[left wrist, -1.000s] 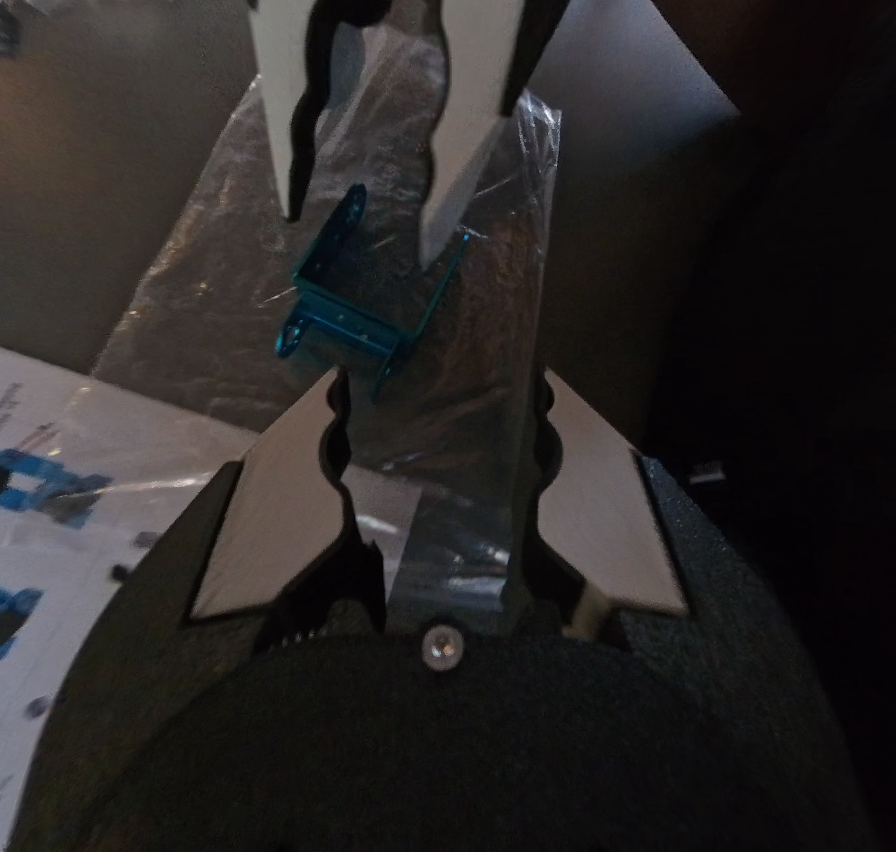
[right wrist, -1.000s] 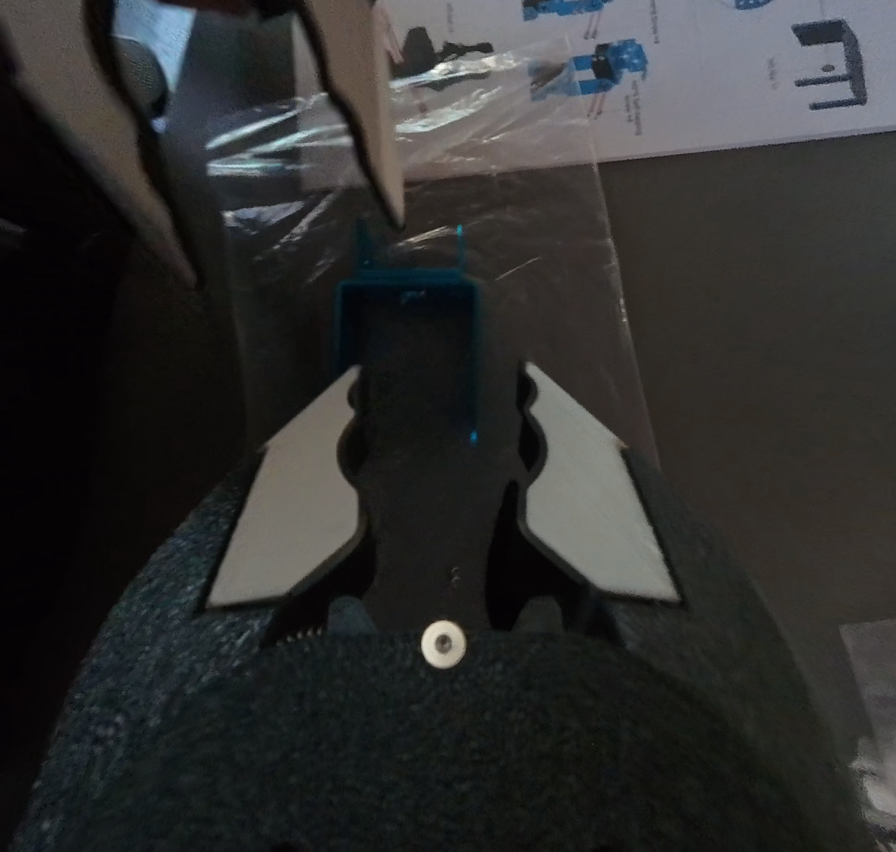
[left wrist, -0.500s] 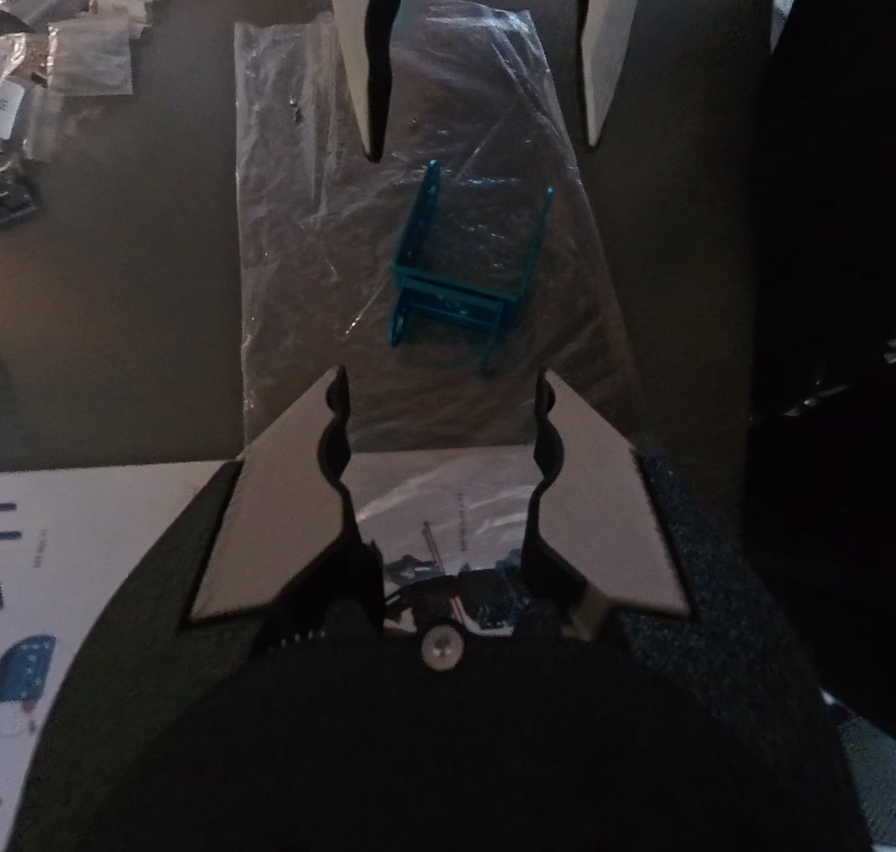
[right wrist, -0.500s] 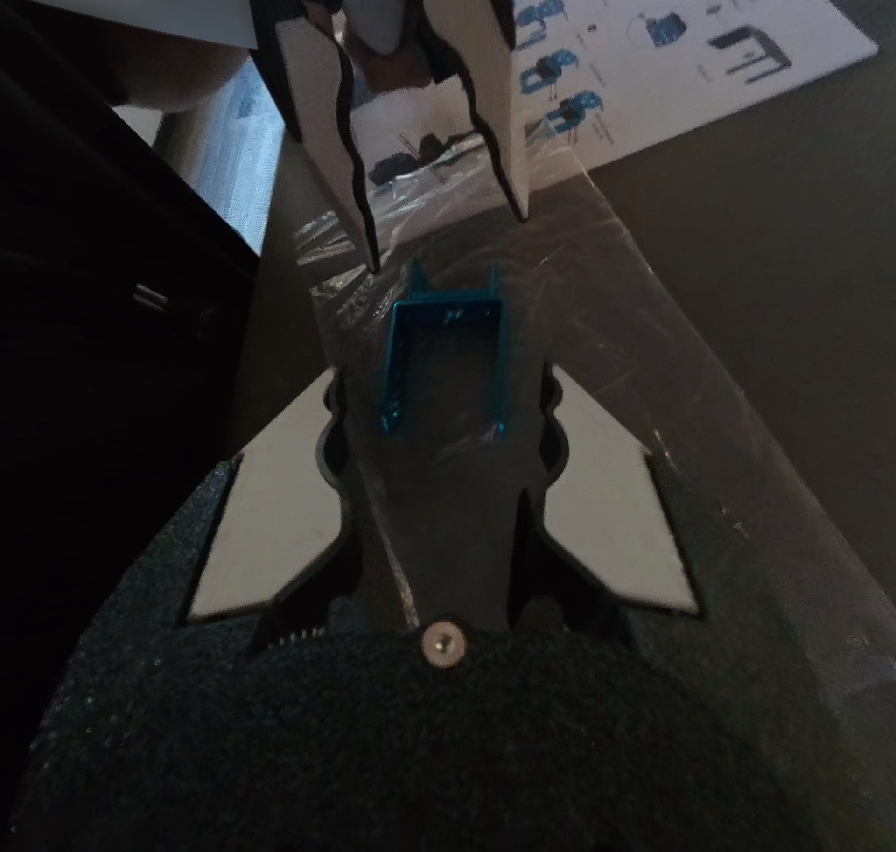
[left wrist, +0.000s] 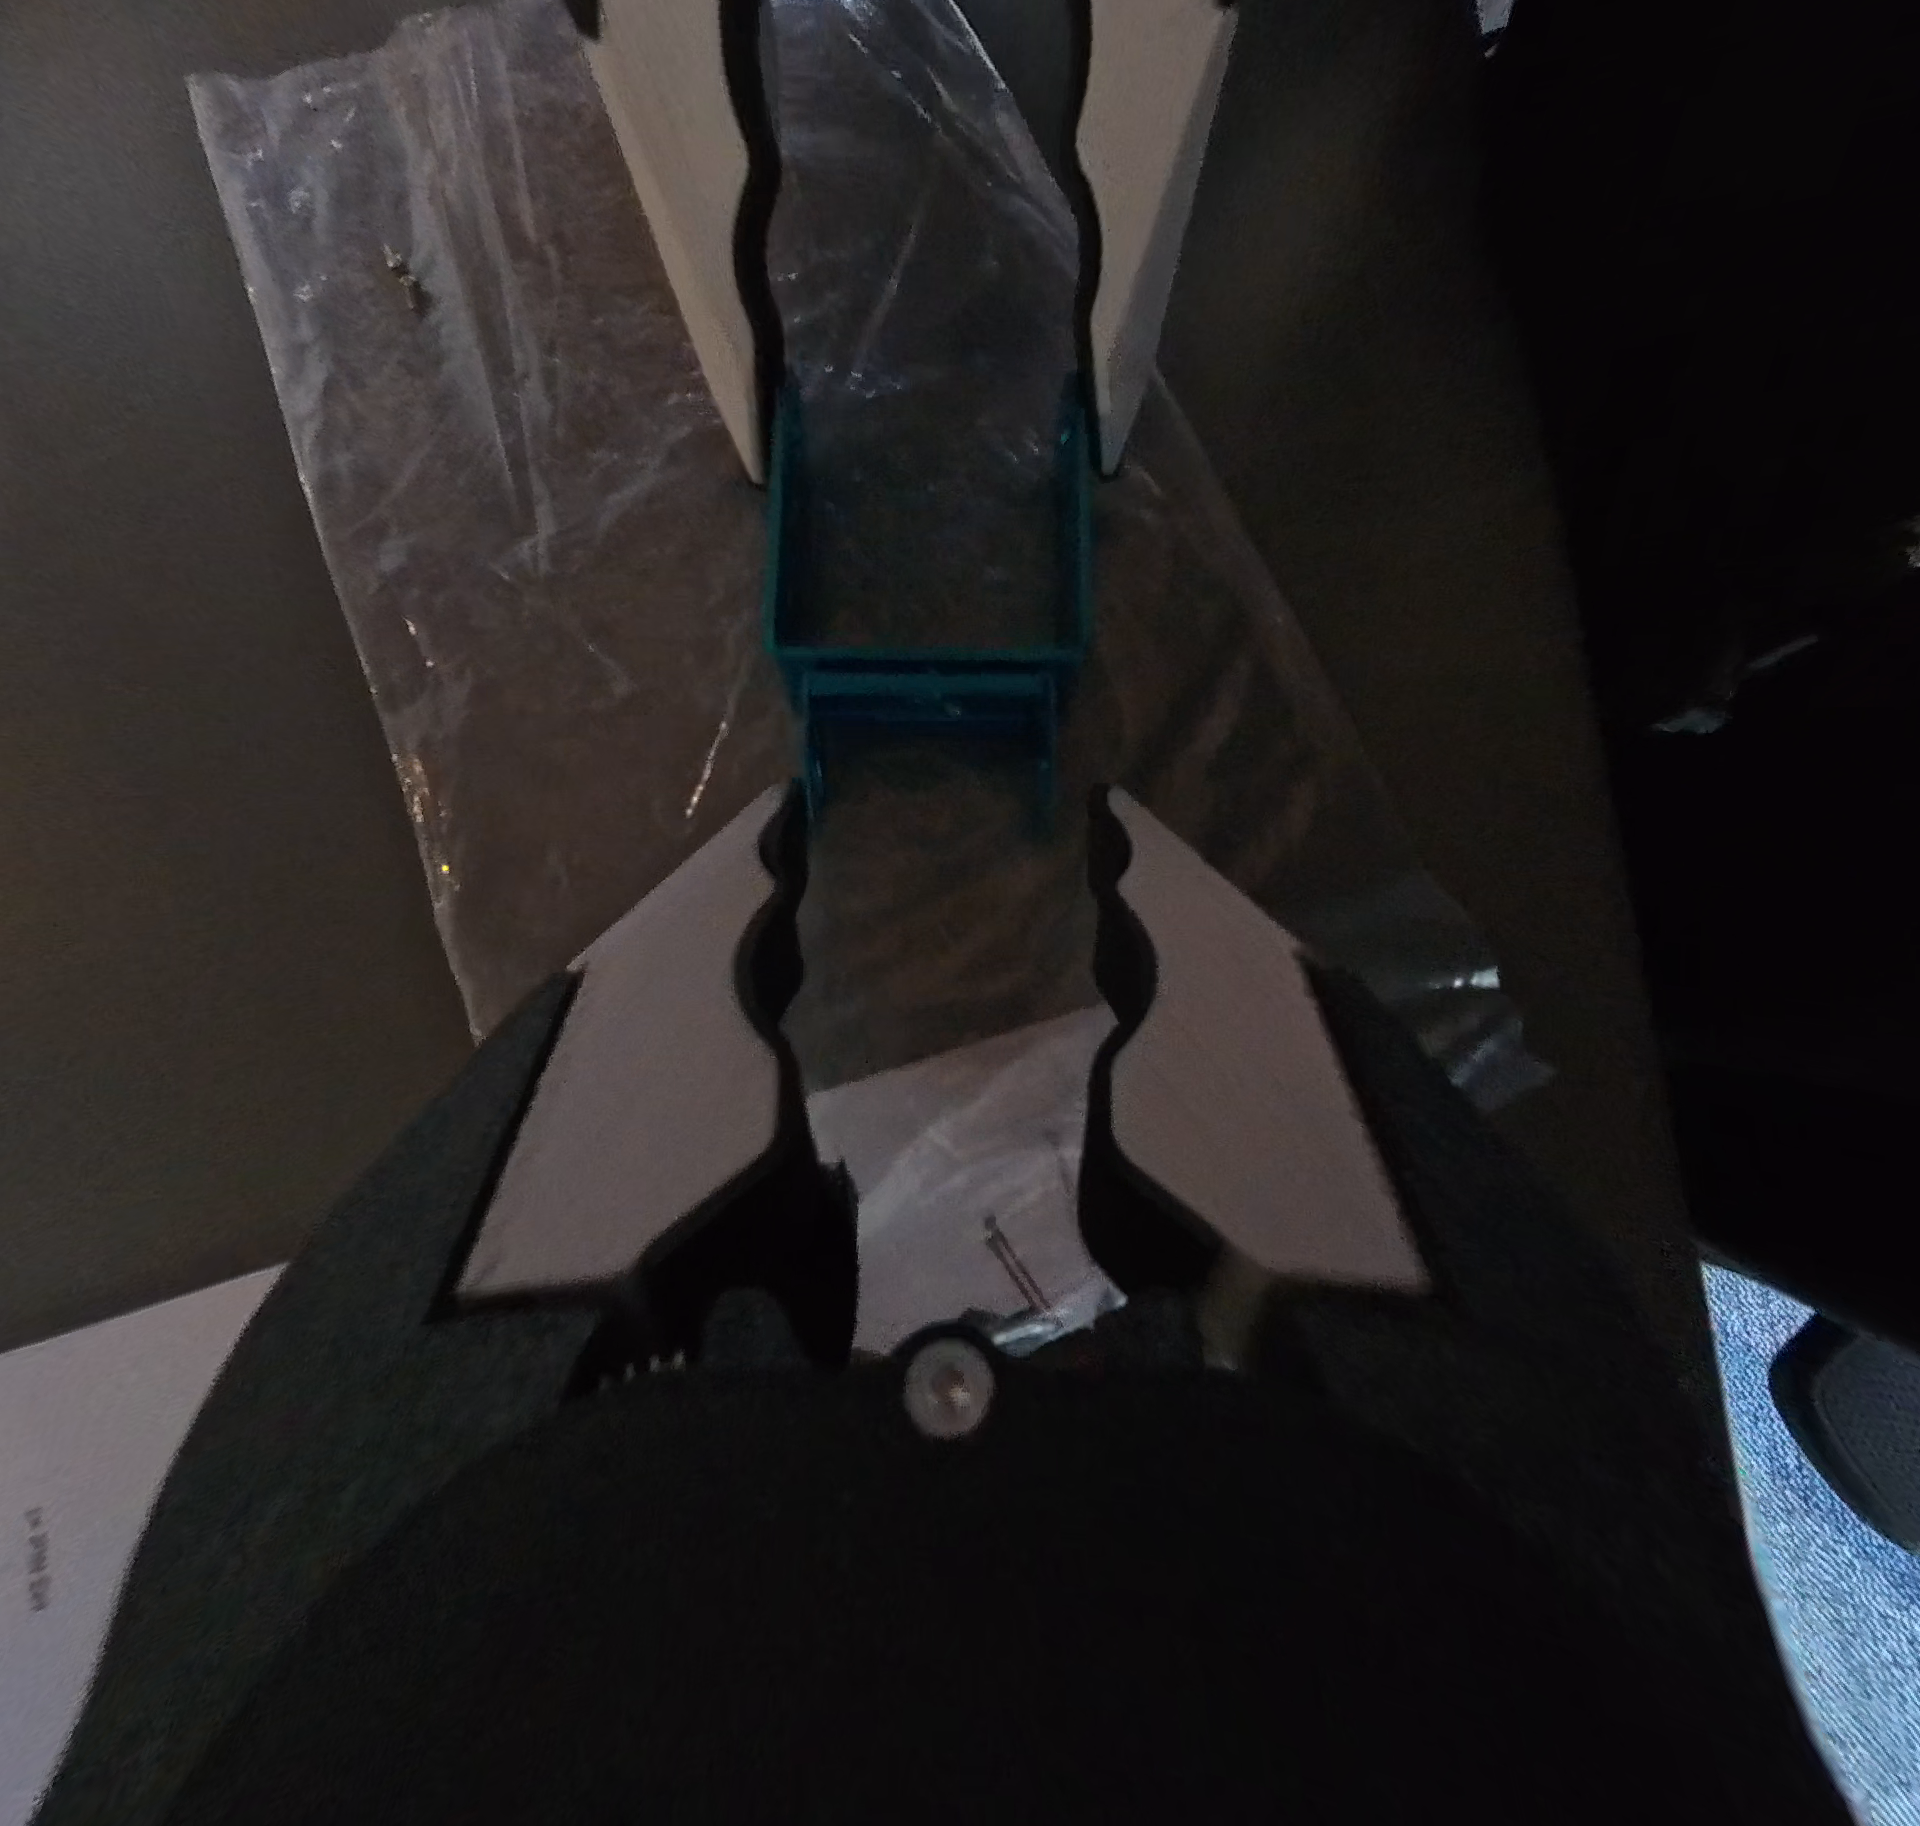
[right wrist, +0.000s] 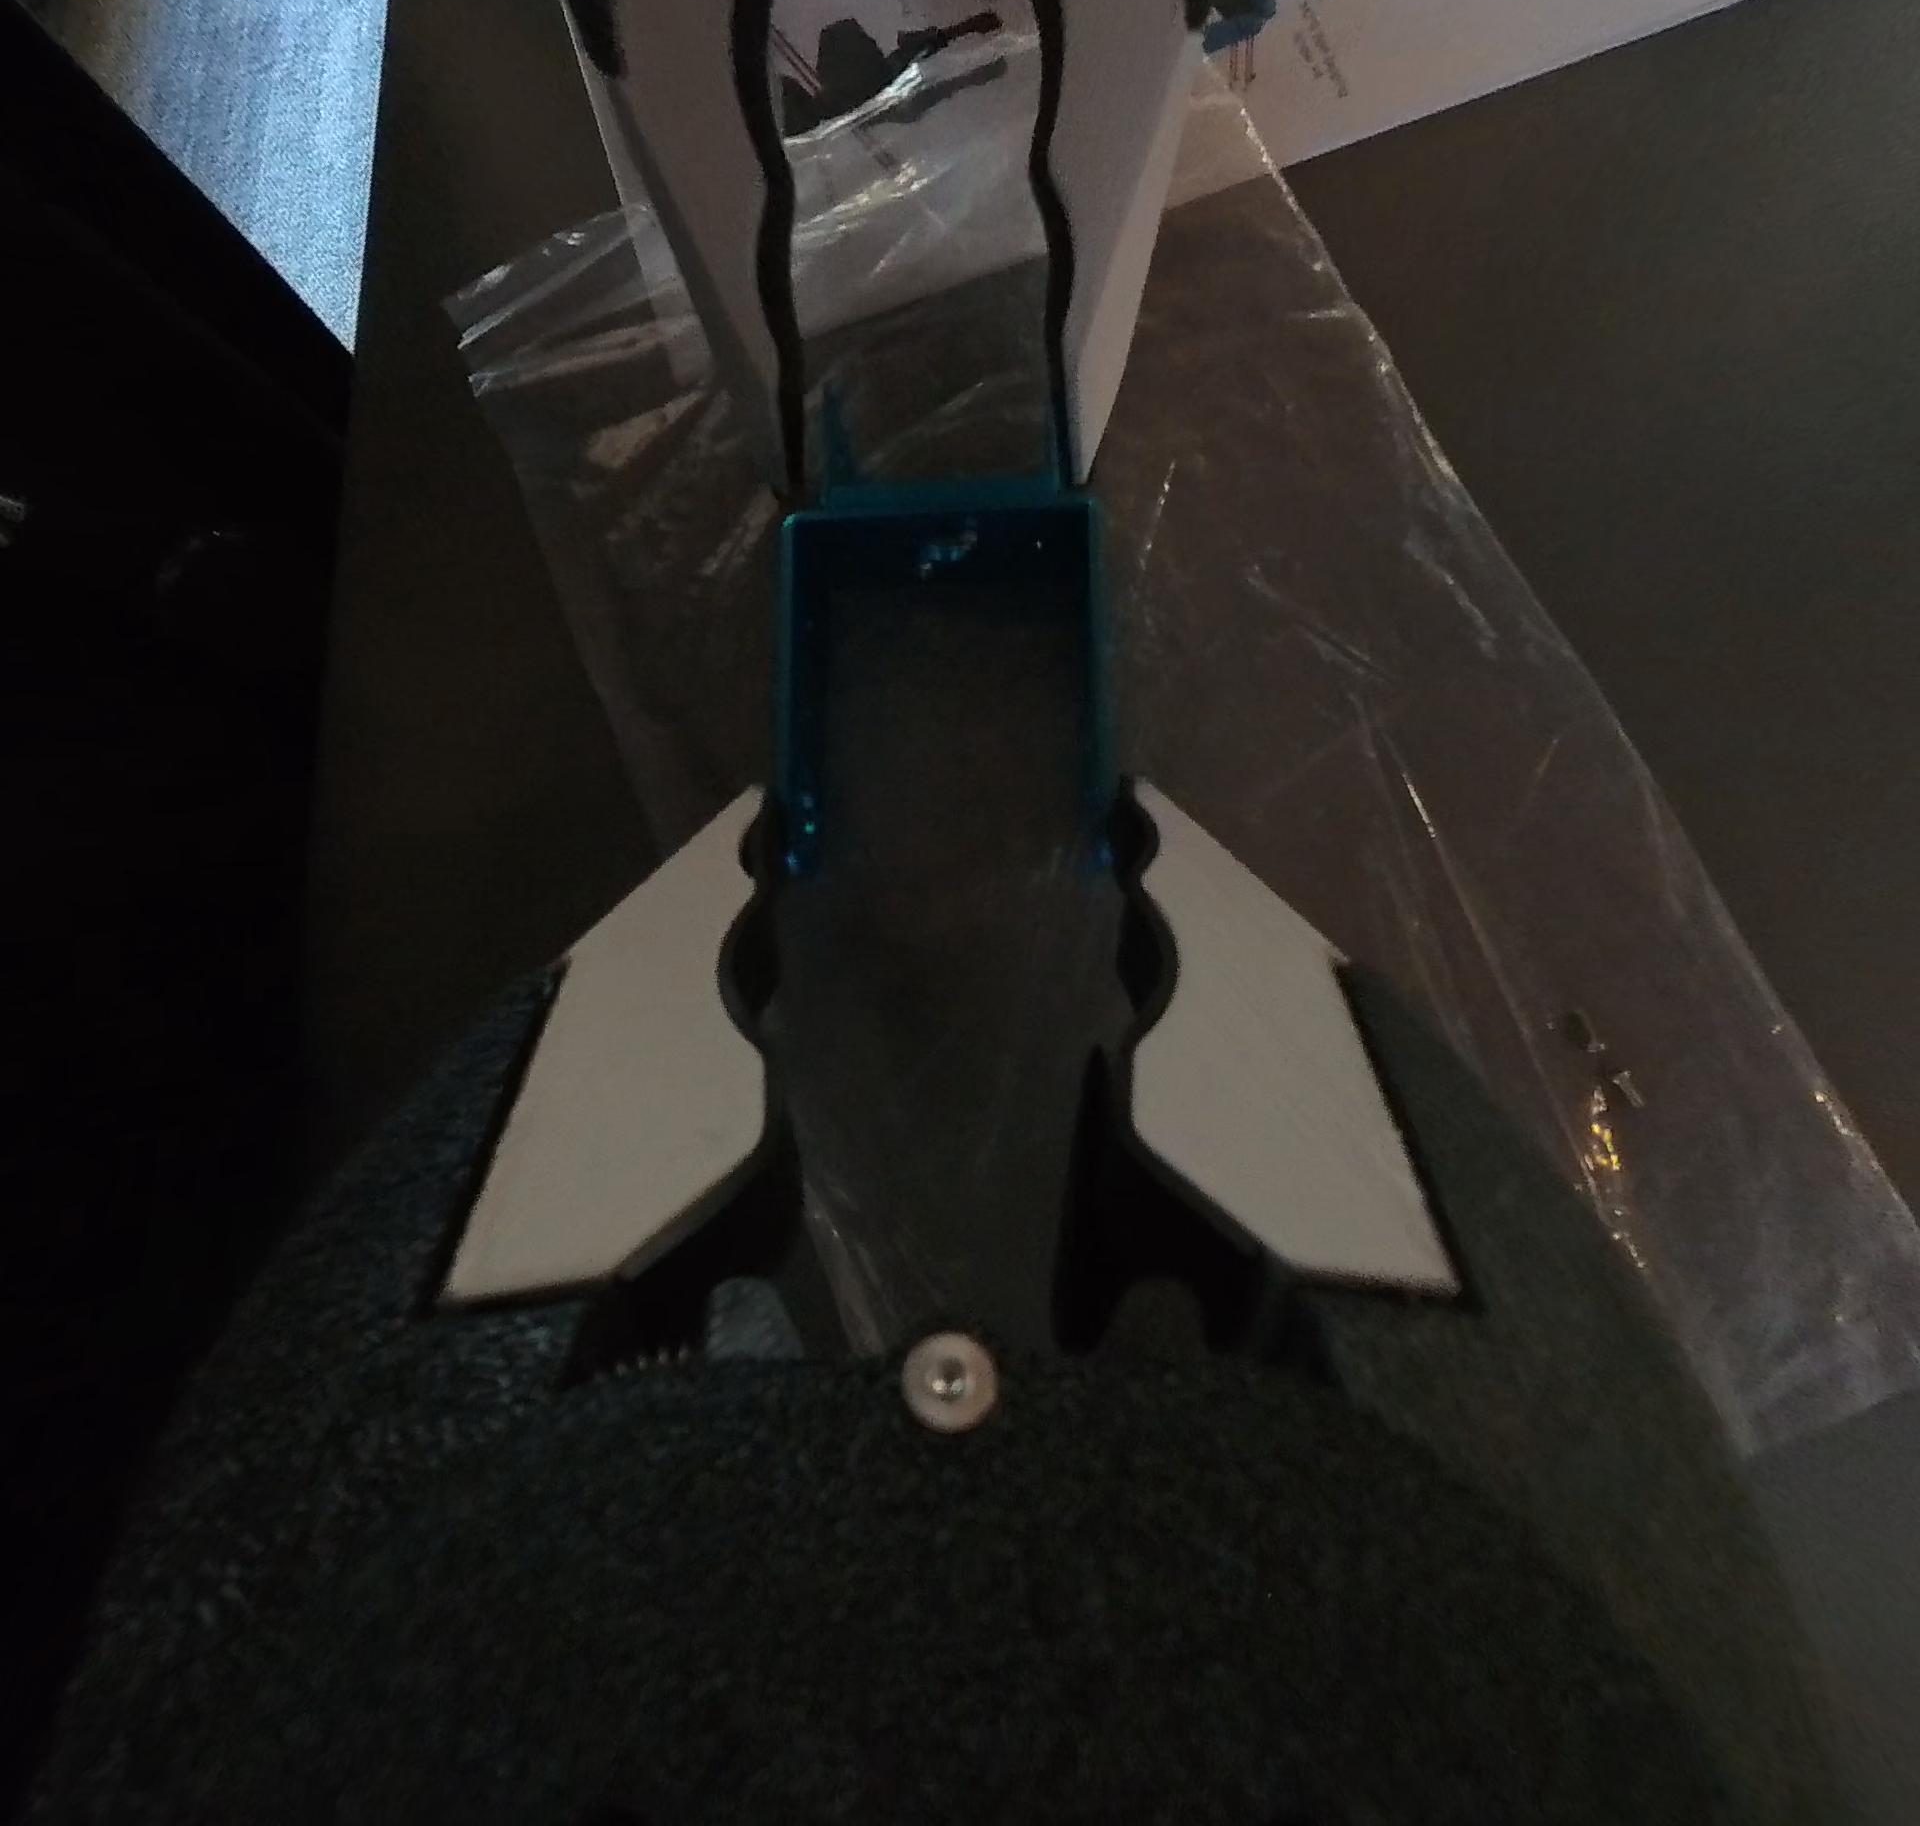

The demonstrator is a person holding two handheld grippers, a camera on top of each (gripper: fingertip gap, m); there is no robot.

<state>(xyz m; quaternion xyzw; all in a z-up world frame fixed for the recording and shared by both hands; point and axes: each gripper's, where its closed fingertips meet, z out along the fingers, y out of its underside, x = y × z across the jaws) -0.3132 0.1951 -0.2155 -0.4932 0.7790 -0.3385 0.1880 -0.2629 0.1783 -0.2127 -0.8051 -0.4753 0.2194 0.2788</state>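
Workbench, parts bags, assembly sheet

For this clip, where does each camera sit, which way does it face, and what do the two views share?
Left wrist view: sits on the left claw, looking down along its white fingers at the blue metal bracket on a clear plastic bag; the right claw faces it from the top.
Right wrist view: sits on the right claw, looking from the opposite end; the left claw enters from above, a printed instruction sheet behind.
Shared: bracket, bag, both claws.
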